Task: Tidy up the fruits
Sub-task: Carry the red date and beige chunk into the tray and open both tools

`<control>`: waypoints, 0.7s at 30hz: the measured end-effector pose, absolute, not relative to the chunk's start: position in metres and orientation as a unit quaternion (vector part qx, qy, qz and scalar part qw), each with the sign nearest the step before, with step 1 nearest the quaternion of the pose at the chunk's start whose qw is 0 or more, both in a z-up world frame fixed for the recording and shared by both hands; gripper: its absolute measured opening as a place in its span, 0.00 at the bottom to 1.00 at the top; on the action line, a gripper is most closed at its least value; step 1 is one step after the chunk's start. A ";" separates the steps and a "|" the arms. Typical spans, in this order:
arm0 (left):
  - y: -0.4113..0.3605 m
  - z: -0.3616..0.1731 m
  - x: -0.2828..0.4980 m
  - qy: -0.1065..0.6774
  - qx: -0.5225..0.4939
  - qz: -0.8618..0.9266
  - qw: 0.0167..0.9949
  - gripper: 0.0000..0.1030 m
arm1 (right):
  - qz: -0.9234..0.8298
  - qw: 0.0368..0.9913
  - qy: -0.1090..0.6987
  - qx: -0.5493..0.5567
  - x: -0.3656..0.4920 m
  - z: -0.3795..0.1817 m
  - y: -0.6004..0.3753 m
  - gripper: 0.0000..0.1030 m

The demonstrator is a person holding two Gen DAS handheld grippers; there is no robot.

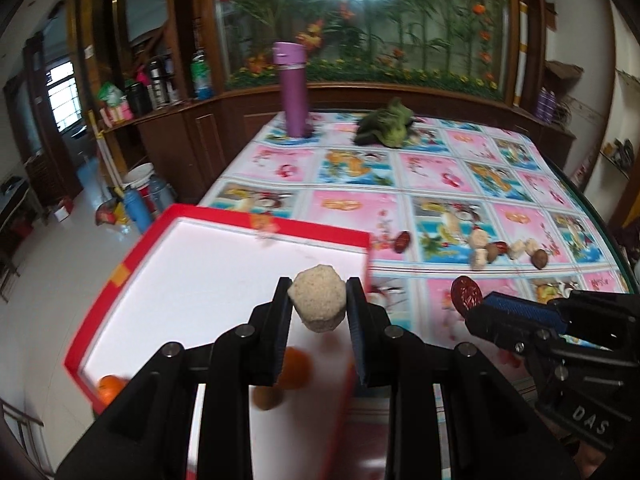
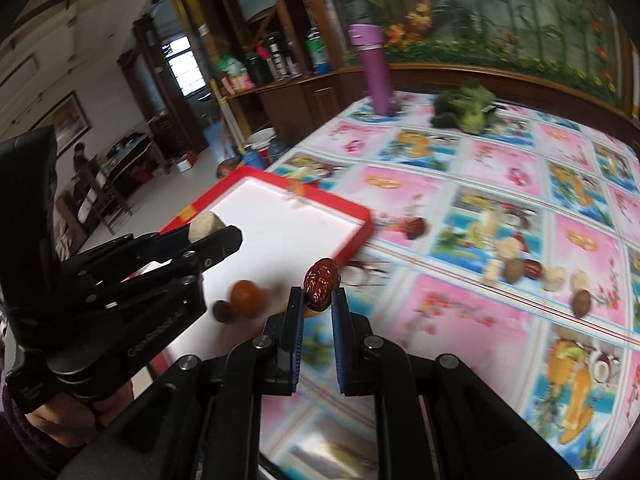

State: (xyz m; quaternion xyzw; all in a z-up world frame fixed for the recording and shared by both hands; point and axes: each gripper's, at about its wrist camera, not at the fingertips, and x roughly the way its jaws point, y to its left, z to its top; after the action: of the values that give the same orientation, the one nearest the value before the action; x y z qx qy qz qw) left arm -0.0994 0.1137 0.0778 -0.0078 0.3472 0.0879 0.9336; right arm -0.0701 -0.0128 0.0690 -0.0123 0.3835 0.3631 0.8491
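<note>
My left gripper (image 1: 318, 296) is shut on a beige puffed snack ball (image 1: 318, 303) and holds it above the red-rimmed white tray (image 1: 120, 276). It also shows in the right wrist view (image 2: 212, 232) over the tray (image 2: 352, 220). My right gripper (image 2: 318, 300) is shut on a red date (image 2: 321, 283), just right of the tray's near corner; it shows in the left wrist view (image 1: 476, 308) with the date (image 1: 466, 295). Small oranges (image 1: 294, 368) (image 2: 247, 297) and a brown nut (image 2: 223, 311) lie in the tray.
Loose dates, nuts and beige snack pieces (image 1: 500, 248) (image 2: 524, 270) lie on the patterned tablecloth to the right. A purple bottle (image 1: 294, 88) and a green cloth bundle (image 1: 386, 126) stand at the far edge. The table's left edge drops to the floor beside the tray.
</note>
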 end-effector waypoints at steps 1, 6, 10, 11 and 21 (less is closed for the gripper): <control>0.121 0.078 -0.103 0.345 -0.011 0.095 0.934 0.28 | 0.367 0.847 0.384 -0.015 -0.071 0.068 -0.008 0.11; 0.151 0.075 -0.117 0.342 -0.026 0.126 0.931 0.28 | 0.384 0.837 0.389 -0.028 -0.077 0.065 0.023 0.11; 0.174 0.071 -0.125 0.342 -0.038 0.146 0.927 0.28 | 0.393 0.828 0.399 -0.030 -0.078 0.060 0.040 0.11; 0.177 0.071 -0.126 0.342 -0.040 0.150 0.927 0.28 | 0.394 0.827 0.400 -0.032 -0.078 0.058 0.043 0.11; 0.204 0.061 -0.129 0.348 -0.053 0.172 0.920 0.28 | 0.404 0.811 0.422 -0.038 -0.075 0.043 0.067 0.11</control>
State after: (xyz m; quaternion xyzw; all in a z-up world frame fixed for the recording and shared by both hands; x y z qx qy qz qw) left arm -0.1293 0.2039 0.0607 -0.0529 0.3479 0.1720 0.9201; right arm -0.0746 0.0671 0.0428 -0.0380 0.4216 0.4037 0.8110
